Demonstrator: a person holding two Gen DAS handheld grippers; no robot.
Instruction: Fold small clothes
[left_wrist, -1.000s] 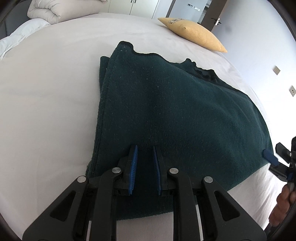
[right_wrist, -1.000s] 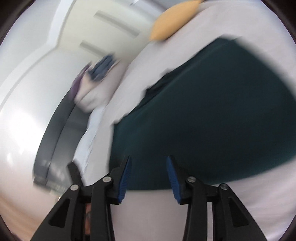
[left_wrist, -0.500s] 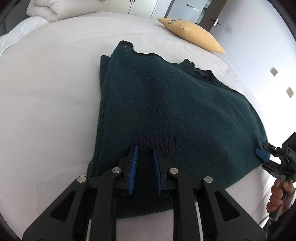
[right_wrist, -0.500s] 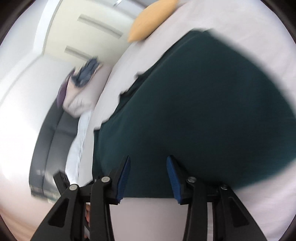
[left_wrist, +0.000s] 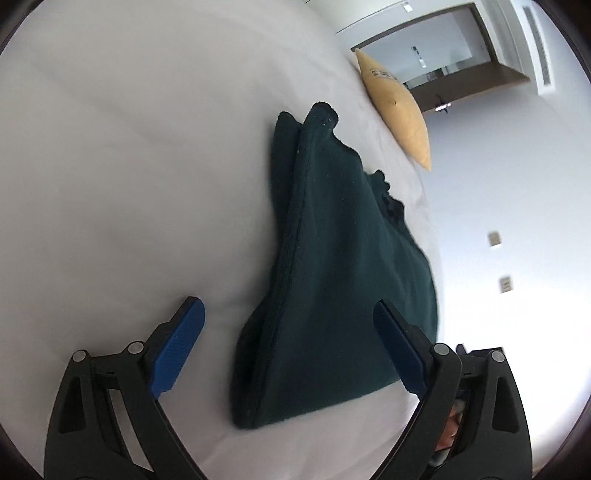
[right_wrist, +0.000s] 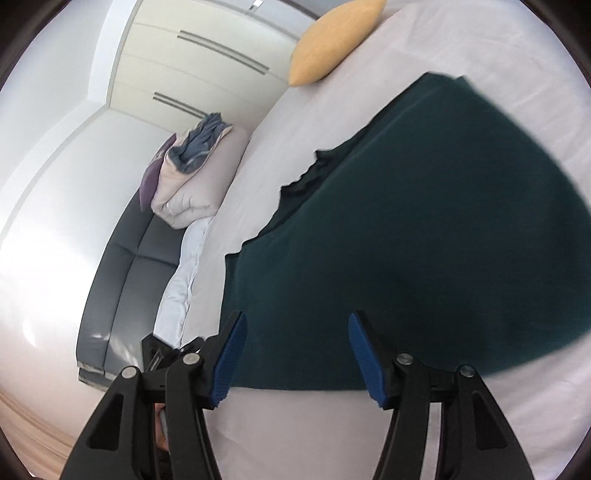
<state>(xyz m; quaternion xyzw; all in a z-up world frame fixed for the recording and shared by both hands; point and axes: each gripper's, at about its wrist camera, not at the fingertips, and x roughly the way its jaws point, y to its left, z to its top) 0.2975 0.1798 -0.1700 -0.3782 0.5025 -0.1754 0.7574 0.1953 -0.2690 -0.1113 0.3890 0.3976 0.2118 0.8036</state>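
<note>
A dark green knitted garment (left_wrist: 332, 280) lies folded on the white bed (left_wrist: 129, 184); it also shows in the right wrist view (right_wrist: 424, 221). My left gripper (left_wrist: 288, 314) is wide open and empty, its blue fingers straddling the garment's near corner from just above. My right gripper (right_wrist: 295, 328) is open and empty over the garment's near edge. The other gripper's black frame (right_wrist: 162, 350) shows at the lower left of the right wrist view.
A yellow pillow (left_wrist: 399, 107) lies at the far side of the bed, also in the right wrist view (right_wrist: 332, 37). A folded duvet with clothes (right_wrist: 192, 170) sits on a dark sofa (right_wrist: 125, 280). White wardrobes stand behind.
My left gripper has opened wide, let go of the garment's edge, and tilted over to the garment's left corner. My right gripper has opened a little wider and shifted slightly over the garment's edge.
</note>
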